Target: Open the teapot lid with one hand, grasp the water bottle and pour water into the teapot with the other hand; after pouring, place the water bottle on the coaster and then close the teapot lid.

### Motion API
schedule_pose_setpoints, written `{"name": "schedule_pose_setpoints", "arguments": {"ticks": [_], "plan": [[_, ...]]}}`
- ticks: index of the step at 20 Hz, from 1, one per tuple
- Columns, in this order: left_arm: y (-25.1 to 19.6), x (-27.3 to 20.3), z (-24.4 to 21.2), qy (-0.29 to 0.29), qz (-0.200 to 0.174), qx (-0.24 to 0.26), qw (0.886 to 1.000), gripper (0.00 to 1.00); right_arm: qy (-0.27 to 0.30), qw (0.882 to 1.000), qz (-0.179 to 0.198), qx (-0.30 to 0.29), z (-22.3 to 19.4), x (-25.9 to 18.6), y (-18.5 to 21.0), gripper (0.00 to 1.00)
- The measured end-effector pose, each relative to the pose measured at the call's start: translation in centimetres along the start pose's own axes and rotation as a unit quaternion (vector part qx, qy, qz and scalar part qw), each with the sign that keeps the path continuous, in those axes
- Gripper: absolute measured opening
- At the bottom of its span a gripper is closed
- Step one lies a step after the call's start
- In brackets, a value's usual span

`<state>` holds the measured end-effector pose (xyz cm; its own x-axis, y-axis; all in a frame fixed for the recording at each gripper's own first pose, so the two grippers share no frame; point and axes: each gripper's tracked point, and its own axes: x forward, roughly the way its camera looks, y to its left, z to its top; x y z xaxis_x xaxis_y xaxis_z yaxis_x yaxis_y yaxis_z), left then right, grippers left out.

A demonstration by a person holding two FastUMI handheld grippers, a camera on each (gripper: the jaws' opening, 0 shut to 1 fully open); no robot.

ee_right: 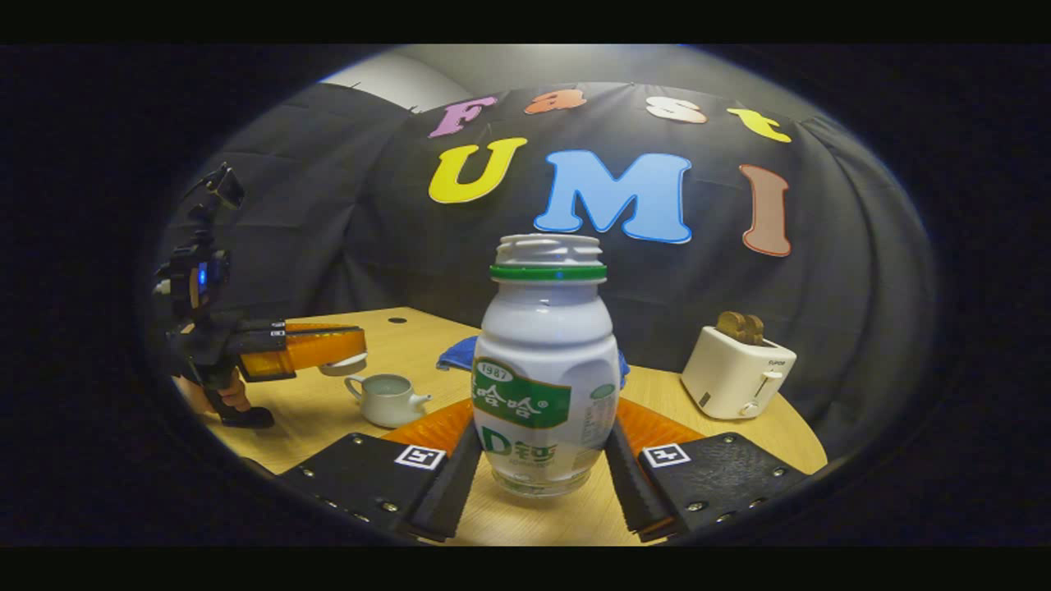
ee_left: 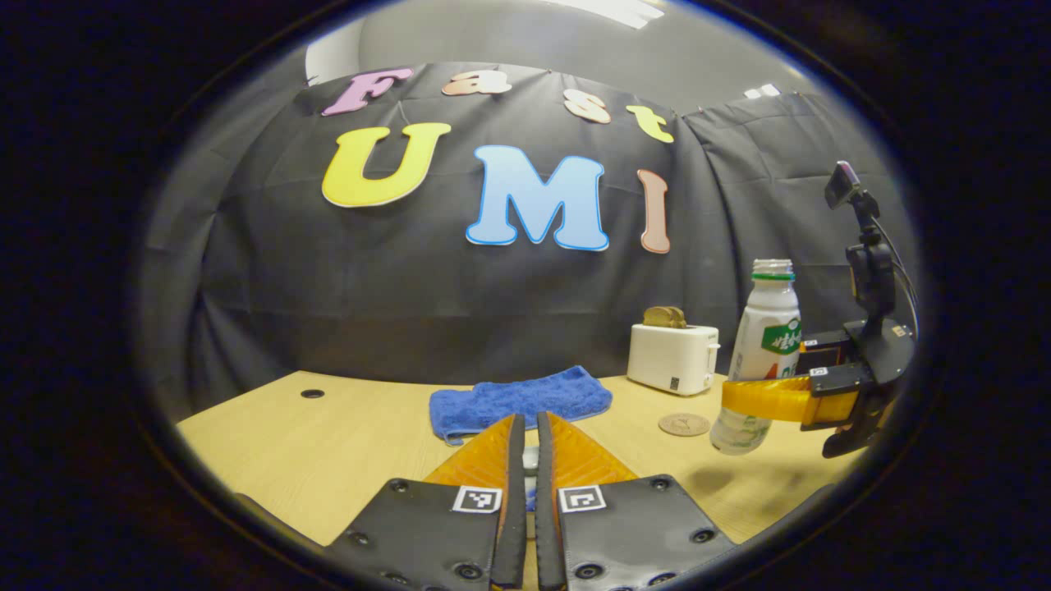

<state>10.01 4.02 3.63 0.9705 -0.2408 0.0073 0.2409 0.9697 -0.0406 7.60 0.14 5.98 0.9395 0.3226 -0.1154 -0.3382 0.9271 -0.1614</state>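
Right gripper view: right claw (ee_right: 543,460) pinches upright water bottle (ee_right: 543,377), mouth up; left claw (ee_right: 349,353) pinches teapot lid (ee_right: 343,366).

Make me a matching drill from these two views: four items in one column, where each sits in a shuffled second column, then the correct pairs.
Items
1. water bottle
2. teapot lid
3. teapot
4. coaster

Places
A. bare, on the table in front of the toaster
B. open, on the table below the left claw
C. between the fingers of the right claw
D. held in the left claw, above the table

Pairs: 1-C, 2-D, 3-B, 4-A
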Motion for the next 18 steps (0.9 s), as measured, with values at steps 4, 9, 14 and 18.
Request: {"name": "schedule_pose_setpoints", "arguments": {"ticks": [4,9,14,18], "plan": [[0.8,2.4,-1.8,0.022,0.024,0.002,0.999,0.12,-0.010,1.000,-0.007,-0.003,-0.1,-0.7,-0.9,0.73],[0.9,3.8,-4.5,0.051,0.030,0.001,0.998,0.15,0.001,1.000,-0.007,0.003,-1.1,-0.4,-1.8,0.72],[0.7,4.3,-4.9,0.053,0.032,0.016,0.998,0.11,0.004,1.000,-0.019,0.007,-1.7,0.0,-3.0,0.73],[1.3,4.6,-5.7,0.062,0.038,0.015,0.997,0.15,0.014,0.999,-0.019,0.023,-2.3,0.8,-3.5,0.72]]}}
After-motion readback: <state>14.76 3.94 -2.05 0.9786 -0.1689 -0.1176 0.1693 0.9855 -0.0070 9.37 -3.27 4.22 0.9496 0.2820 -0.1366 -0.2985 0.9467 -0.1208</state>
